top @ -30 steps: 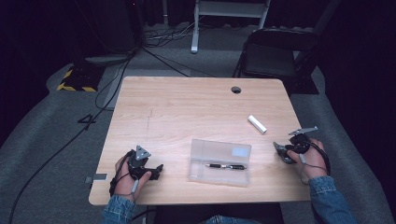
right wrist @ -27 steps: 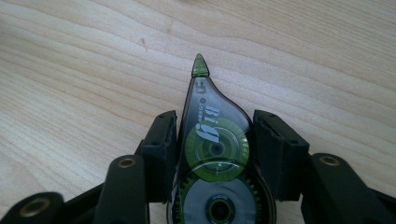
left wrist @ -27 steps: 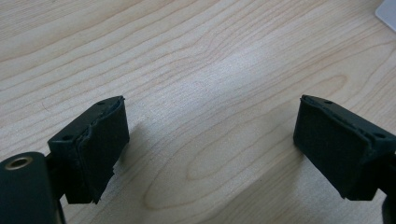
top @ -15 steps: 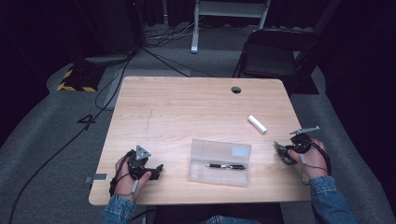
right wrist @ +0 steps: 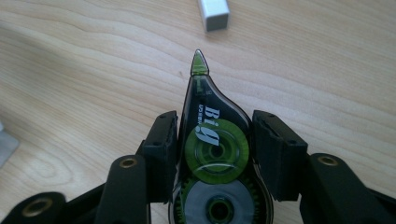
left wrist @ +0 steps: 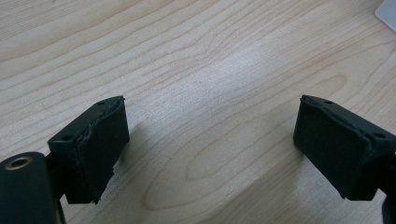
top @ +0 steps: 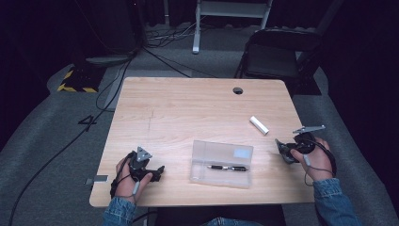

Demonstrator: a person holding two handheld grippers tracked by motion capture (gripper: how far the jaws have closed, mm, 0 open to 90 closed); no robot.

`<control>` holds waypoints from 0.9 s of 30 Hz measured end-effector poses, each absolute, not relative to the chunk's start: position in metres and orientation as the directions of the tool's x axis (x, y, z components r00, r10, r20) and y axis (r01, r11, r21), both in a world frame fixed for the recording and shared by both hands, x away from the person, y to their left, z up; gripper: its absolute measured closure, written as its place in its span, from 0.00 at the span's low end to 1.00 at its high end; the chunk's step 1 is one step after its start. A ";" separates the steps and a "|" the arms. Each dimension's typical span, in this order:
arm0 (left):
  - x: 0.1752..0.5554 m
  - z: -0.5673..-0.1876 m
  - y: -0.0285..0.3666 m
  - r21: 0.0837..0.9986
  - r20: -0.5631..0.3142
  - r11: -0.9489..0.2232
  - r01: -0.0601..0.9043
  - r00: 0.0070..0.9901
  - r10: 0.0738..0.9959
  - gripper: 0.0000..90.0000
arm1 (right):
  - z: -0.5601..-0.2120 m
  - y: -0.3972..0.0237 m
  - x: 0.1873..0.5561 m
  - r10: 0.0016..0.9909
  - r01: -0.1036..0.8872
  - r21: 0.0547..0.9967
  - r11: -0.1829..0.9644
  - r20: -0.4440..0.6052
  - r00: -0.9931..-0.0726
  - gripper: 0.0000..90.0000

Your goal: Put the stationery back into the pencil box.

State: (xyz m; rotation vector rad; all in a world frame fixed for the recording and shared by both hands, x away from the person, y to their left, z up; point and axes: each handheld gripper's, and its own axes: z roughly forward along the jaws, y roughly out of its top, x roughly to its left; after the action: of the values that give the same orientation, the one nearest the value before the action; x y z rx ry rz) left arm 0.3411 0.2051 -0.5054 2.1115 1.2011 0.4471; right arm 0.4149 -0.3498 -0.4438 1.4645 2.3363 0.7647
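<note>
At the table's near left corner, the left gripper (top: 157, 172) is rested on the wood with its jaws spread wide and nothing between them, well apart from the clear pencil case (top: 221, 163) at the middle. Further right, the correction tape dispenser (right wrist: 212, 154) is clamped between the jaws of the right gripper (top: 282, 151), just above the table, its long axis laid along the jaws. Its green tip is pointed towards the small white cap (right wrist: 213, 14) lying beyond it, so the case is nearer to the right hand.

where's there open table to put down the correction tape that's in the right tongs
Free: the broad far half of the table, between the cable hole and the clear pencil case; also the stretch between the case and the left tongs. Tighter: the right edge, around the white eraser and the right tongs.
</note>
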 end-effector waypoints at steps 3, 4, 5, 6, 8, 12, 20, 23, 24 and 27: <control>0.341 -0.505 0.205 0.687 -0.023 -0.365 0.628 0.521 0.853 0.12 | -0.436 -0.345 0.412 0.884 0.724 0.589 0.359 0.035 -0.466 0.59; 0.340 -0.505 0.205 0.685 -0.028 -0.363 0.631 0.521 0.853 0.12 | -0.433 -0.343 0.411 0.881 0.717 0.597 0.361 0.033 -0.472 0.59; 0.340 -0.505 0.205 0.685 -0.027 -0.364 0.631 0.521 0.853 0.12 | -0.431 -0.341 0.410 0.876 0.708 0.603 0.368 0.031 -0.481 0.59; 0.340 -0.505 0.205 0.686 -0.025 -0.365 0.630 0.521 0.853 0.12 | -0.428 -0.339 0.409 0.872 0.702 0.608 0.370 0.031 -0.488 0.59; 0.340 -0.505 0.206 0.686 -0.022 -0.369 0.627 0.525 0.851 0.12 | -0.423 -0.335 0.407 0.863 0.686 0.619 0.382 0.026 -0.504 0.59; 0.339 -0.505 0.206 0.687 -0.022 -0.369 0.626 0.526 0.850 0.12 | -0.414 -0.326 0.402 0.844 0.656 0.641 0.399 0.022 -0.535 0.59; 0.339 -0.505 0.207 0.687 -0.015 -0.376 0.621 0.530 0.848 0.12 | -0.402 -0.309 0.394 0.808 0.613 0.665 0.427 0.023 -0.589 0.59; 0.338 -0.505 0.206 0.686 -0.025 -0.367 0.628 0.525 0.851 0.12 | -0.399 -0.303 0.391 0.795 0.605 0.670 0.431 0.035 -0.605 0.59; 0.338 -0.505 0.206 0.685 -0.025 -0.368 0.628 0.525 0.851 0.12 | -0.398 -0.301 0.390 0.790 0.600 0.670 0.438 0.032 -0.612 0.59; 0.338 -0.505 0.206 0.687 -0.026 -0.365 0.629 0.523 0.852 0.12 | -0.395 -0.291 0.386 0.762 0.575 0.678 0.458 0.033 -0.646 0.59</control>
State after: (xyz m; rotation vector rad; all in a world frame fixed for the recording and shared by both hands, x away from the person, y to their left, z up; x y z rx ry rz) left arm 0.3376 0.2060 -0.5052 2.1160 1.1989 0.4454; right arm 0.3858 -0.2912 -0.3950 1.1471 2.4349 0.9732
